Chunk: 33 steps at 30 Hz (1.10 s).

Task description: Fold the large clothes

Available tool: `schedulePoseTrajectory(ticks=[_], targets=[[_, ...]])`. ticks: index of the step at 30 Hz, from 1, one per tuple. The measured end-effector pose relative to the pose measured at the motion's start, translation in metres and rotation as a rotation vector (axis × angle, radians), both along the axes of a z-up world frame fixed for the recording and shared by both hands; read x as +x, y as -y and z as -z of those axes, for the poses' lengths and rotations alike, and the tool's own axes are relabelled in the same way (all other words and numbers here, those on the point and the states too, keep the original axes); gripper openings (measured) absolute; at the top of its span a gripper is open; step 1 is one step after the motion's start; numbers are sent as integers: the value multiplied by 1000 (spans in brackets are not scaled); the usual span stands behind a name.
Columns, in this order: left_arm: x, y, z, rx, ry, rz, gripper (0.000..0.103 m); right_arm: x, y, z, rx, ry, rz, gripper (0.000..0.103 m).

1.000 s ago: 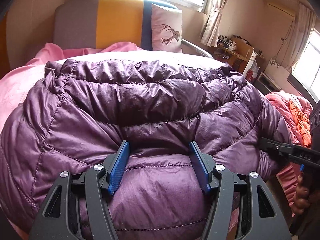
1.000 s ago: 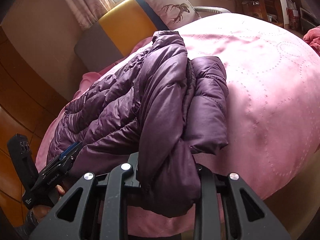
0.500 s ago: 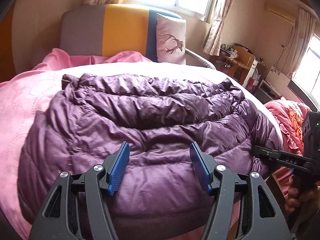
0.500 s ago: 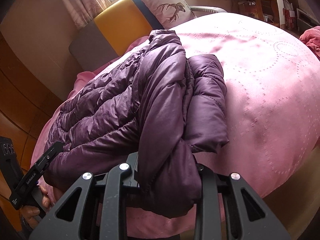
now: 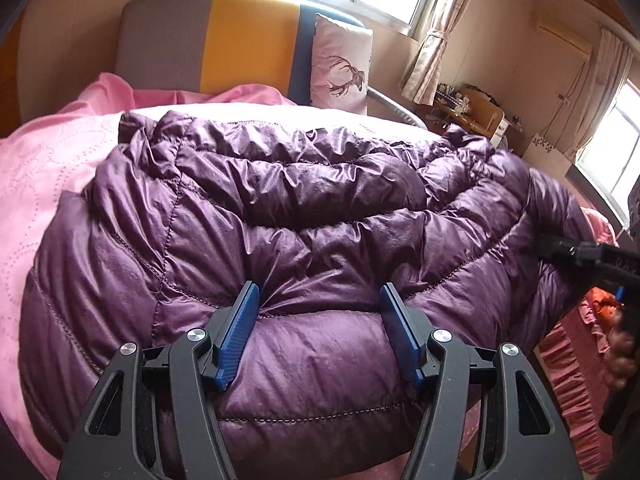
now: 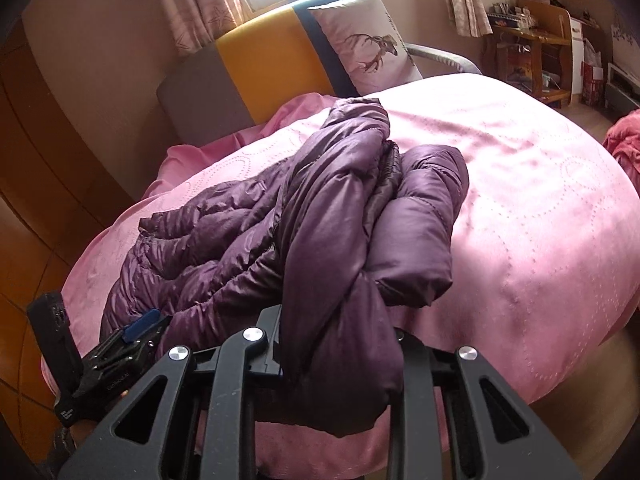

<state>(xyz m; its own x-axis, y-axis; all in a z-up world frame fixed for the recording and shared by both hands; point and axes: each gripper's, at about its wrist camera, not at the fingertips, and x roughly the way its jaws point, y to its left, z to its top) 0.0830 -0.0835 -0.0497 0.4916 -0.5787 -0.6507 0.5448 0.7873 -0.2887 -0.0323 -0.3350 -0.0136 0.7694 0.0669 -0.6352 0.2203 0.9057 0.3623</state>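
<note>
A home bedroom is showing here: a bed (image 6: 540, 216) under pink bedding, a deer-print pillow (image 5: 340, 66) leaning against the headboard (image 5: 208, 40), curtains (image 5: 430, 56) hanging at windows.

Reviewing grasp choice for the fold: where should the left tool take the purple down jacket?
Grip the down jacket's near puffy edge roll, coming in level from the bed's foot. That bulge already sits between the open left tool's blue pads and overhangs the mattress, so fingers can close around it.

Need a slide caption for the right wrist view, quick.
Right gripper clamps a bunched fold of the purple down jacket on the pink bed.
</note>
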Motion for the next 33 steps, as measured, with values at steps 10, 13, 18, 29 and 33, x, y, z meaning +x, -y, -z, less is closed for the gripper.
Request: schedulePoseTrajectory(ticks=[10,13,18,29,33], targets=[[11,-27,12,-203,-130,75,59,52,-104,-60,-139,90,-229,23],[12,-38,7,-226,-155,95,59,72,-142,-63,-203,95,-303,23],[11,-86,-15,-288,-157,101,59,91,-191,-52,-314,82,-377,23],[24,-193,-55,-575,-136,7,65,90,-302,21,-711,57,-544,33],[37,-168,-71,-541,-126,67,81,87,-319,40,-783,80,-557,34]])
